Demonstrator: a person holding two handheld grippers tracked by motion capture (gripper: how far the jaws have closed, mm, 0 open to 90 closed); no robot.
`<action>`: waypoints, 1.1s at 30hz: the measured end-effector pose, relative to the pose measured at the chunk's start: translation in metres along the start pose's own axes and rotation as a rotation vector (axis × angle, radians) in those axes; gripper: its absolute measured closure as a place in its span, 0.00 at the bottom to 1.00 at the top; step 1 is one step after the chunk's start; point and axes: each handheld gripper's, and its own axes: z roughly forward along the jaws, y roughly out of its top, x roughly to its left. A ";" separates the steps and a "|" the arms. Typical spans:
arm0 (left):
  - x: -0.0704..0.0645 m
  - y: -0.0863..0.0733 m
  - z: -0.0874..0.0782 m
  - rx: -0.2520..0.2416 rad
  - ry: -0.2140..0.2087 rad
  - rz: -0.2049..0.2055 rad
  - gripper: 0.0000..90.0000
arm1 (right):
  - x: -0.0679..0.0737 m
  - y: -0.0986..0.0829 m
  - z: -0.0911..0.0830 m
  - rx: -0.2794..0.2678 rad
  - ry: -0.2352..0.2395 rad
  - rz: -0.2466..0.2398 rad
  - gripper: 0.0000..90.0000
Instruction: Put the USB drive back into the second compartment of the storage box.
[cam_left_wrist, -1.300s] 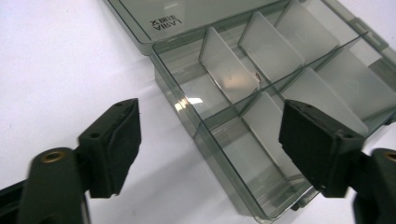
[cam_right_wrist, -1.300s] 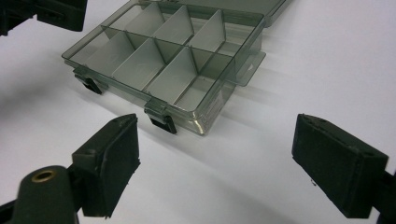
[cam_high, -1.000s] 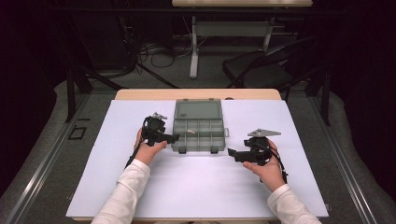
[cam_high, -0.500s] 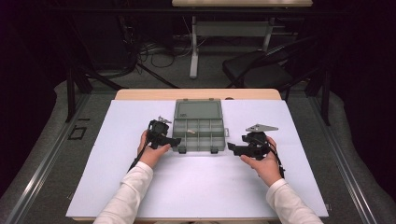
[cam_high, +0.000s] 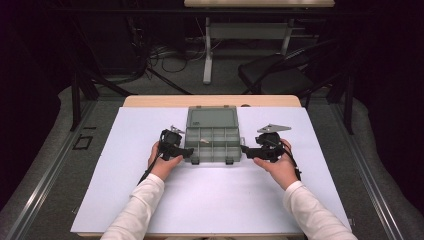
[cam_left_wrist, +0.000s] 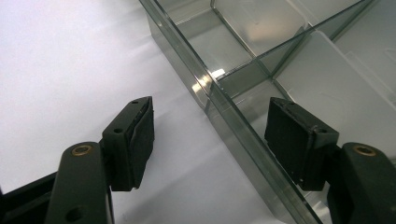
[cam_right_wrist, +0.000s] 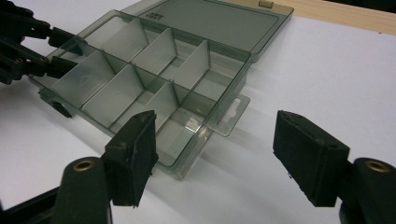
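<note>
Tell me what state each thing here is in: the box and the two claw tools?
Box: open, compartments look empty.
Lid: folded back flat on the table.
Left gripper: open, jaws straddling the box's side wall, not closed on it.
Right gripper: open, box's corner between its jaws, not gripped.

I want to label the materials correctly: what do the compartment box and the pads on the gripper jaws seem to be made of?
The compartment box looks like hard, smoky see-through plastic with a glossy finish: the white table shows through its walls, and its edges catch bright glints. The pads on the left gripper look like matte black rubber or foam, dull and without shine; which of the two cannot be told.
</note>
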 end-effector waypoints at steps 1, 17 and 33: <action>0.000 0.000 0.000 -0.001 0.001 0.001 0.38 | 0.000 0.002 0.001 0.011 -0.005 -0.002 0.34; -0.003 -0.002 0.002 -0.027 0.006 0.027 0.44 | -0.003 0.053 0.023 0.121 -0.032 -0.021 0.40; -0.004 -0.005 0.002 -0.055 -0.025 0.051 0.53 | -0.012 0.093 0.045 0.150 -0.001 0.050 0.49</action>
